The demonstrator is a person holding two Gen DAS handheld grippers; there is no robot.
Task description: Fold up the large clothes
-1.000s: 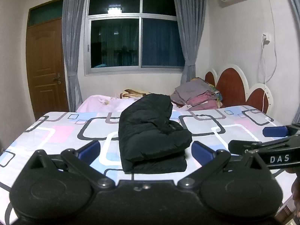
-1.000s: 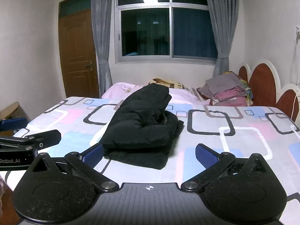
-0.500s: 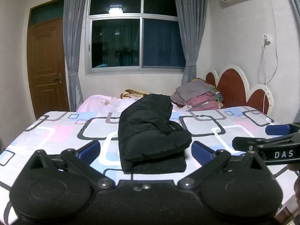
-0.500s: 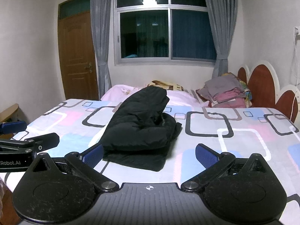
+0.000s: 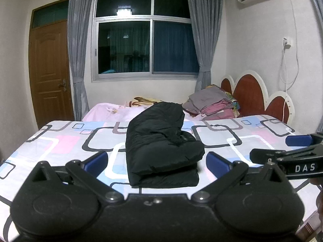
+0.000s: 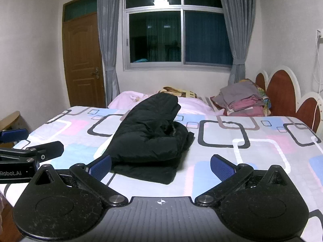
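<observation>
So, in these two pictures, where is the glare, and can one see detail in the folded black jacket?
Left wrist view: a ceiling lamp reflects in the dark window glass; the folded black puffer jacket is nearly featureless. Right wrist view: the same reflection; straight walls bow from the fisheye.

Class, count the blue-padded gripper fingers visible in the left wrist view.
3: two on the left gripper, flanking the folded black puffer jacket; one on the right gripper's finger, far right. Others hidden.

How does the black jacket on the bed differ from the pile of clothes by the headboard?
The black jacket is one dark, puffy garment folded alone mid-bed; the pile of clothes holds several thinner grey and pink pieces stacked against the headboard. The jacket lies near both open grippers, left gripper and right gripper; the pile lies far back. Both rest on the bed.
</observation>
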